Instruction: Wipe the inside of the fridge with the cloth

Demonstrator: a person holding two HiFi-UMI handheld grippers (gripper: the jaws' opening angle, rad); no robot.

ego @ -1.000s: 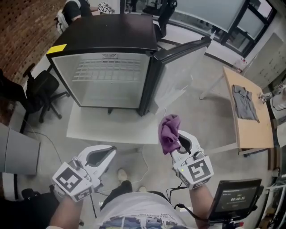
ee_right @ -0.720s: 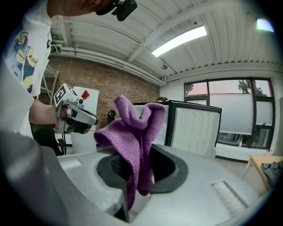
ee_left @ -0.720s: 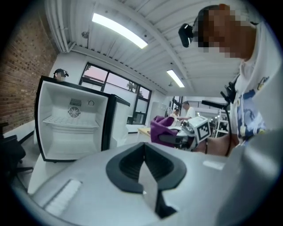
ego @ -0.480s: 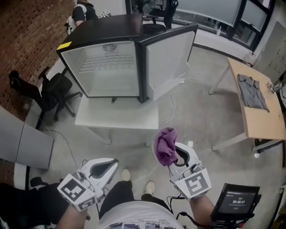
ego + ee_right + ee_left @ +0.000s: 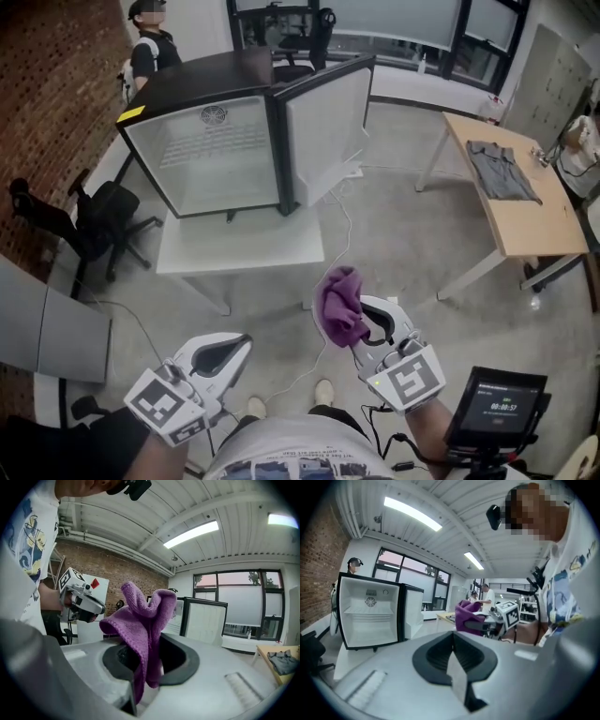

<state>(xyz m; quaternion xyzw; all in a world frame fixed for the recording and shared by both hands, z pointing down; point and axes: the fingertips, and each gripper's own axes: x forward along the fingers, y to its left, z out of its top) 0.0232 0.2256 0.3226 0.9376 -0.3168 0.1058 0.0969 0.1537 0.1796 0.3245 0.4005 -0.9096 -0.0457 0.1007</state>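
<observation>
— Head view: where does the fridge (image 5: 211, 155) lie from the cloth (image 5: 339, 302)?

— Up and to the left. The fridge stands in the upper left of the frame on a low white table (image 5: 244, 248). Its door (image 5: 323, 117) is swung out to the right and the open cavity faces the lower part of the frame. The cloth is at lower centre, well apart from it, with floor between.

— Who carries it?

— The right gripper (image 5: 361, 328), jaws clenched on the purple cloth. In the right gripper view the fabric rises bunched out of the closed jaws, its length roughly along the gripper's own axis, with one fold drooping to the left.

— And the left gripper (image 5: 230, 349)?

— Its jaws are pressed together with nothing between them, as the left gripper view shows. It sits at lower left, more directly below the cavity. I judge the reach belongs to the right one all the same, forward and leftward past the door's edge.

— What can't you make out?

— In the right gripper view the cloth covers most of the fridge, and only the door shows beside it. How much fabric is pinched inside the jaws is hidden. Whether the walls or the wire shelf (image 5: 202, 141) are dirty is too small to tell.
</observation>
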